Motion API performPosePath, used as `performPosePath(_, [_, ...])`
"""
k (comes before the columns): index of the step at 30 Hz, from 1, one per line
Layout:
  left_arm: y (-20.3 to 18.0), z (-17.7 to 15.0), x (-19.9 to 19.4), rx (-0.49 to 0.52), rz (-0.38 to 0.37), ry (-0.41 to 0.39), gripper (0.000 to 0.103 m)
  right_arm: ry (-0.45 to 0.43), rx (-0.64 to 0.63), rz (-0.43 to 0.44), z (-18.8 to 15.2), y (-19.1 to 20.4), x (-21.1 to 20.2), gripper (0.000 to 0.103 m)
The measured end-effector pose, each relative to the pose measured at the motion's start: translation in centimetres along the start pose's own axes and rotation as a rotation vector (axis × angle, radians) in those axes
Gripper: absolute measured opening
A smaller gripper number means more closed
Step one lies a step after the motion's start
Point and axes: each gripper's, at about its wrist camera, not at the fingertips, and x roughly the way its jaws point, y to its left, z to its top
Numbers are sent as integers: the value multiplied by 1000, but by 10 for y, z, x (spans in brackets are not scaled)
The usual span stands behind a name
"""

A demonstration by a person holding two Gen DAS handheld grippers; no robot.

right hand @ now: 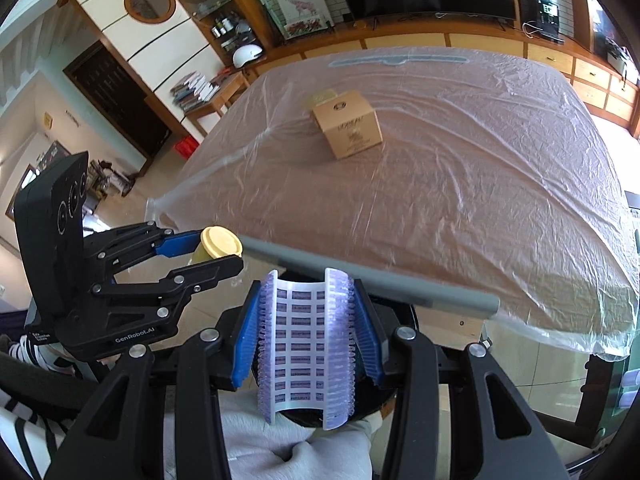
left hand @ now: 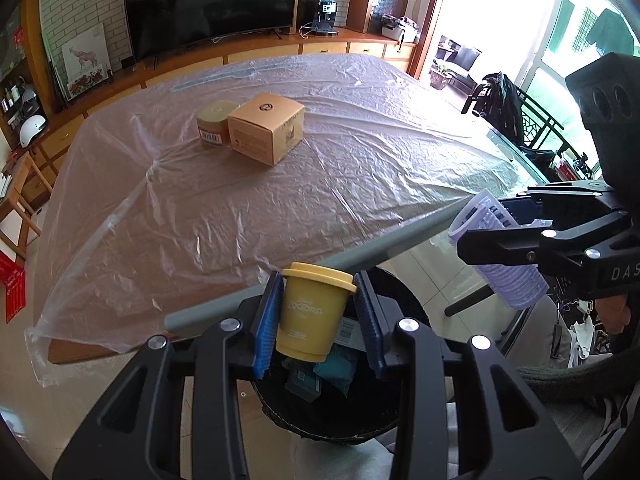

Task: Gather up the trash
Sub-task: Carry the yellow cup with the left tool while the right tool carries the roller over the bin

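My left gripper [left hand: 318, 320] is shut on a yellow lidded cup [left hand: 312, 312], held upright over a black bin [left hand: 328, 416] that has teal wrappers in it. The same cup [right hand: 218, 246] shows at the left in the right wrist view, between the left gripper's fingers [right hand: 180, 246]. My right gripper [right hand: 308, 340] is shut on a pale purple bristled hair roller [right hand: 306, 344], above the bin's dark rim [right hand: 372, 400]. From the left wrist view the roller [left hand: 496, 252] hangs at the right, off the table's edge. A tan box [left hand: 266, 128] and a small tan jar [left hand: 214, 124] stand on the table.
A plastic sheet [left hand: 280, 200] covers the wooden table, with a grey bar [left hand: 360, 256] along its near edge. A TV [left hand: 212, 4] and low cabinets stand behind. The person's light trousers [right hand: 280, 440] and striped sleeve [right hand: 28, 420] are below the grippers.
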Motion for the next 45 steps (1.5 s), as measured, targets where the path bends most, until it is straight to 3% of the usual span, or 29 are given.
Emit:
performPosePath(16, [-12,-34,20,4,33,96,38,115,-46,-18,-28,-3,36,42])
performPosePath(45, [-14,-52,66,7,105,181,38,151,-90,-71,-35,-10,88,42])
